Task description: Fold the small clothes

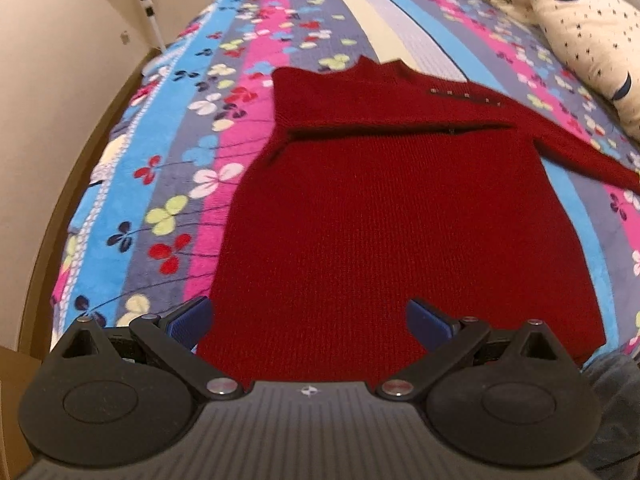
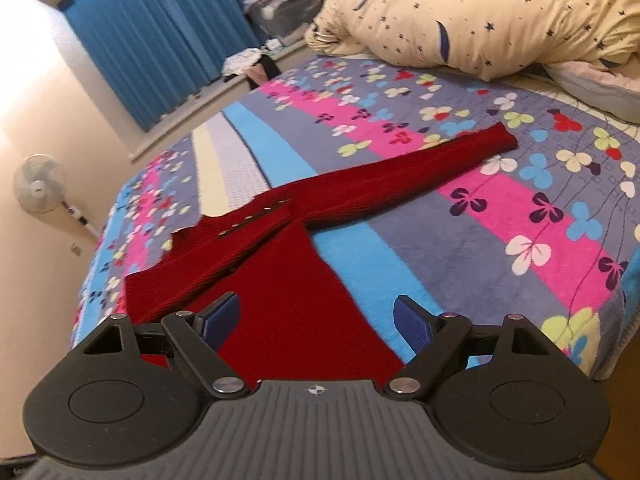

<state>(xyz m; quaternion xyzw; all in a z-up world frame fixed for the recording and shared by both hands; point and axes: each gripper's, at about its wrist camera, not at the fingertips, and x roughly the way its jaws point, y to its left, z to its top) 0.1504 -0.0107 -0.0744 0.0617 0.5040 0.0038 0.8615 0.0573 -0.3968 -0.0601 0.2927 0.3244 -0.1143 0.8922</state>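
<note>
Striped flowered bedcover (image 1: 168, 184) carries the red knit sweater (image 1: 384, 232), lying flat near the bed's front edge. Left tongs (image 1: 310, 320) and right tongs (image 2: 316, 316) hover above its hem, both released, grasping nothing. Farther away one sleeve (image 2: 400, 184) stretches toward the star-print duvet (image 2: 500, 12).

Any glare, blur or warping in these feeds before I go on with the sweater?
Left wrist: fisheye bows the bed edge; red sweater slightly soft, pillow blurred. Right wrist: strong glare washes out the wall at left; the extended sleeve stays readable.
</note>
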